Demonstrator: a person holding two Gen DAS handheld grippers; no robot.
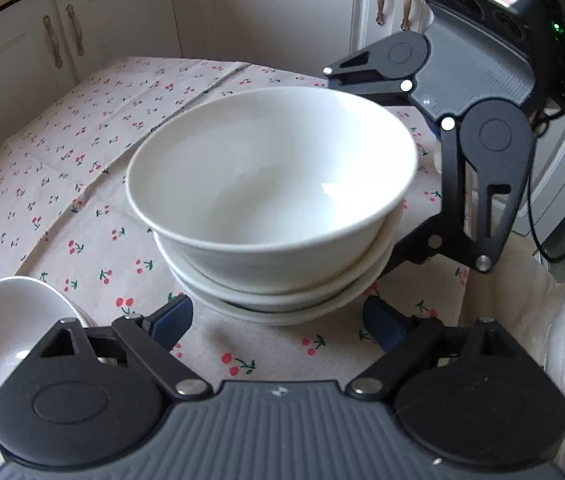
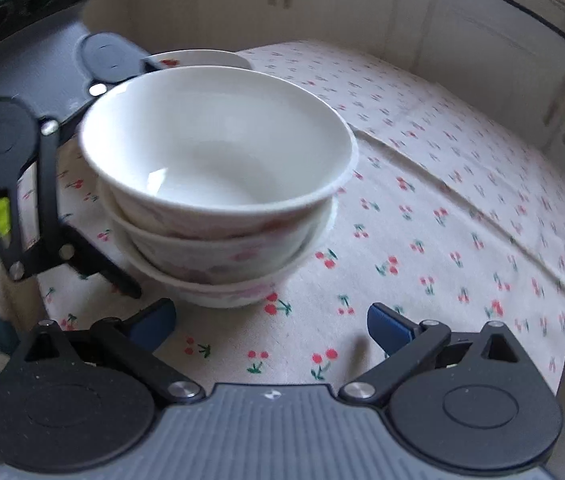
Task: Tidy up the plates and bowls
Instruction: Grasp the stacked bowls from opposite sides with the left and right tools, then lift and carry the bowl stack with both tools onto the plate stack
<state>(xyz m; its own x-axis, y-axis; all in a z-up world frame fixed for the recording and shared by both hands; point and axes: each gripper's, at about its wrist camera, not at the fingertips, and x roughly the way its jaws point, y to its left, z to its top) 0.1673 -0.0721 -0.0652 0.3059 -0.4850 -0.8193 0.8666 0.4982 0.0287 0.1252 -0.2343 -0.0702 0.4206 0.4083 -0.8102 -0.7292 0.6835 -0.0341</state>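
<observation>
stack of three white bowls (image 1: 270, 216) sitting upright on the cherry-print cloth (image 1: 62, 168) that covers the counter, nested one inside the next, top bowl empty and tilted a touch off the two beneath. faint pink pattern showing on the outer walls in the right wrist view (image 2: 218, 240)

left hand-held gripper (image 1: 278, 322) low and close in front of the stack, blue pads (image 1: 170, 320) spread wide, nothing between them but cloth, not touching the bottom bowl. pointing steeply down at the cloth just short of the stack's base

right hand-held gripper (image 2: 270, 324) also spread wide, blue pads (image 2: 388, 326) apart over bare cherry cloth, stack just beyond its left pad and not clasped. seen from the left wrist camera, standing at the far right side of the stack (image 1: 362, 184), one finger reaching behind the top bowl's rim, the other angling down beside the lower bowls, contact with them not clear from here

another white dish (image 1: 6, 336) at the near left edge of the left wrist view, partly hidden behind the gripper body, apart from the stack. in the right wrist view a white rim with a red mark (image 2: 198, 58) peeking out behind the stack

cream cabinet doors (image 1: 42, 48) with long handles running along the back, beyond the counter's far edge
</observation>
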